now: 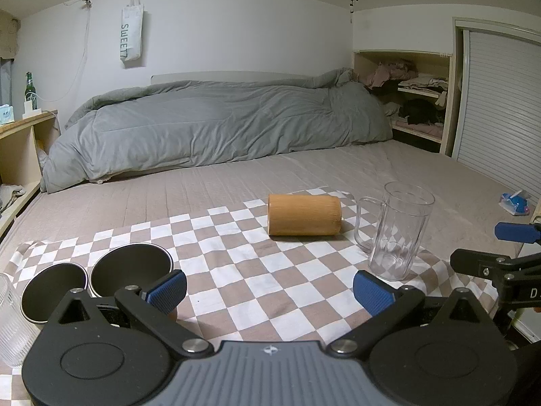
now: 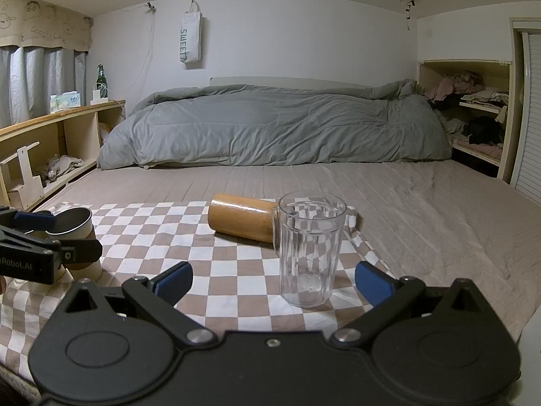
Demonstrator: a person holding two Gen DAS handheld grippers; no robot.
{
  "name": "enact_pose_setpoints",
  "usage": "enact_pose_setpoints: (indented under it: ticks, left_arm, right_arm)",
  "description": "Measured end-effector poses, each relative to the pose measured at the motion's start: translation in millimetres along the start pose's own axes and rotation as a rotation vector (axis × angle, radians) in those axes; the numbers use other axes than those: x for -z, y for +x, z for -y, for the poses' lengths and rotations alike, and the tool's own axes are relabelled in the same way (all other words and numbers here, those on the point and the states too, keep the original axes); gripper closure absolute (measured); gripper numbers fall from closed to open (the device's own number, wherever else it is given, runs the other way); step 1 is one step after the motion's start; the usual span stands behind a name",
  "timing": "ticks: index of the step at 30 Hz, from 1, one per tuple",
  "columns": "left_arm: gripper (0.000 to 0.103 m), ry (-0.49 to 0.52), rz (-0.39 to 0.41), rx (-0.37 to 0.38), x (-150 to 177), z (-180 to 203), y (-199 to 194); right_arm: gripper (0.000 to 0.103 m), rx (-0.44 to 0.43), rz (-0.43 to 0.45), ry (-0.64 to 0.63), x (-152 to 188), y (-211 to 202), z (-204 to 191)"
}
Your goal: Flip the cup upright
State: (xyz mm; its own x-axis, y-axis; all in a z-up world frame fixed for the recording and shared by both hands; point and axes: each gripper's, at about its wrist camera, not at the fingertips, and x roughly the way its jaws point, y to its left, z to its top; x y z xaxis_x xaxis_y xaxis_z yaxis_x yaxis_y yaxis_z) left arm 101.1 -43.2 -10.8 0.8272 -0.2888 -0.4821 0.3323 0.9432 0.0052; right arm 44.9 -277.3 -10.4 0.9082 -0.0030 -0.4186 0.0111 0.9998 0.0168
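Note:
A wooden cup (image 1: 304, 215) lies on its side on the checkered cloth (image 1: 236, 270), ahead of my left gripper (image 1: 268, 292), which is open and empty. In the right wrist view the wooden cup (image 2: 241, 216) lies behind a clear glass mug (image 2: 309, 250) that stands upright. My right gripper (image 2: 274, 282) is open and empty, just short of the mug. The mug also shows in the left wrist view (image 1: 399, 230), right of the wooden cup.
Two dark metal cups (image 1: 132, 269) stand upright at the near left of the cloth, with a ribbed glass (image 1: 13, 324) at the far left edge. A grey duvet (image 1: 216, 128) lies across the back of the bed. Shelves flank both sides.

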Motion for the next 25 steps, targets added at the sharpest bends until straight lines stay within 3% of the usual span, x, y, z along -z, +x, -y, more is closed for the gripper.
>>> enact_pose_setpoints:
  ticks: [25]
  left_arm:
    - [0.000,-0.003,-0.001,-0.010,-0.2,1.4,1.0]
  right_arm:
    - [0.000,-0.002,0.002,-0.002,0.0,-0.9,-1.2]
